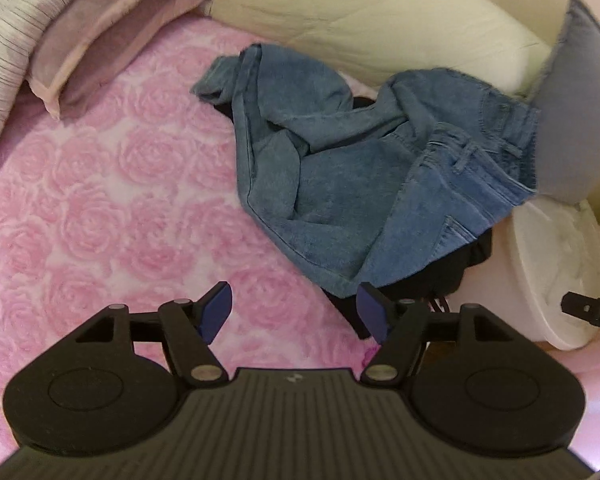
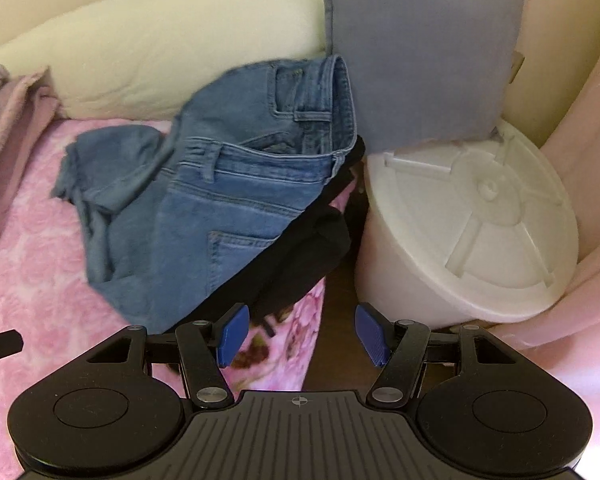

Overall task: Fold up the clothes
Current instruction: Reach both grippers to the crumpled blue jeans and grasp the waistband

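**A:** Jeans first, then. You have them lying crumpled on the pink rose bedspread, legs twisted over one another, waistband pushed up against the grey cushion and the cream pillow. Nothing is folded yet, so you are at the reach-in, before any grasp.

**B:** And your hands?

**A:** Your left gripper hangs above the near hem of the denim with its fingers spread wide and nothing between them. Your right gripper is likewise released and empty, poised over the bed's edge, just short of the black garment that sticks out from under the jeans.

**B:** So what does the next move ask of you?

**A:** I judge that you need to spread the jeans flat before folding. That means you take two separate holds, probably the waistband with your right and a leg or hem with your left, then lift and shake the tangle out.

**B:** Anything to watch?

**A:** You should pinch denim only. The black garment lies directly beneath and could come up with it. The white plastic tub stands right beside the waistband end, so your right gripper has little room there. Denim is heavy and stiff; you want a deep bite at a seam, not a thin edge.
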Available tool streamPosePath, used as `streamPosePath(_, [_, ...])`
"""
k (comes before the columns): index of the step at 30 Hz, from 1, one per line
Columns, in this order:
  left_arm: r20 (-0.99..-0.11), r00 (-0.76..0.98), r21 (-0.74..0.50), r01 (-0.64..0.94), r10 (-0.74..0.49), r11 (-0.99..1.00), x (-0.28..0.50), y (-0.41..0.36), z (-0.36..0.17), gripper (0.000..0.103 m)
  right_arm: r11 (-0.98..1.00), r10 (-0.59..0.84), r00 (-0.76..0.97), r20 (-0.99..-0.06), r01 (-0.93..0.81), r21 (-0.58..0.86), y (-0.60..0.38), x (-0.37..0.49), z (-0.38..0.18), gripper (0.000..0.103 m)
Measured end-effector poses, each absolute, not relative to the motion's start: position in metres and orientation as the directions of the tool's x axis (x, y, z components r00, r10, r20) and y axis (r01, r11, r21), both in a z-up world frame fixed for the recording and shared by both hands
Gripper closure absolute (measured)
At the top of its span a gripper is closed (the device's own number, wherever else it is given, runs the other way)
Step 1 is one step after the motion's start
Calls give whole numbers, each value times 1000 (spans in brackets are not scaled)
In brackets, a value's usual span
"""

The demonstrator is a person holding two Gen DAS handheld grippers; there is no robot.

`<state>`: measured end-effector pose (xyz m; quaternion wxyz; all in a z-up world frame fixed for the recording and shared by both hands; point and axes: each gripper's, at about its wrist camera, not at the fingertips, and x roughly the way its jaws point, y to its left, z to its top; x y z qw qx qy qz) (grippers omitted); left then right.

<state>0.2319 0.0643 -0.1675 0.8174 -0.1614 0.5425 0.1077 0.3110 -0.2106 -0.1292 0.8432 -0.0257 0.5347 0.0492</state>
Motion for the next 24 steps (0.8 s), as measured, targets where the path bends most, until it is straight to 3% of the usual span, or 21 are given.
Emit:
streamPosePath(6, [-954, 300, -136, -395, -13, 908, 277, 71, -212, 38, 995, 66, 380, -923, -89, 35, -216, 371, -161, 40])
streamPosePath(9, [-964, 266, -123, -411, -10, 903, 296, 76, -231, 38, 993, 121, 368, -922, -41, 114, -225, 402, -176, 40])
streamPosePath(17, [-975, 223, -114, -473, -6, 874, 336, 99, -270, 38, 808, 289, 464, -838, 351, 473, -274, 458, -207, 40])
streamPosePath(24, [-974, 221, -171, -594, -45, 786, 353, 134, -305, 38, 632, 305, 488, -818, 538, 557, -308, 489, -242, 40])
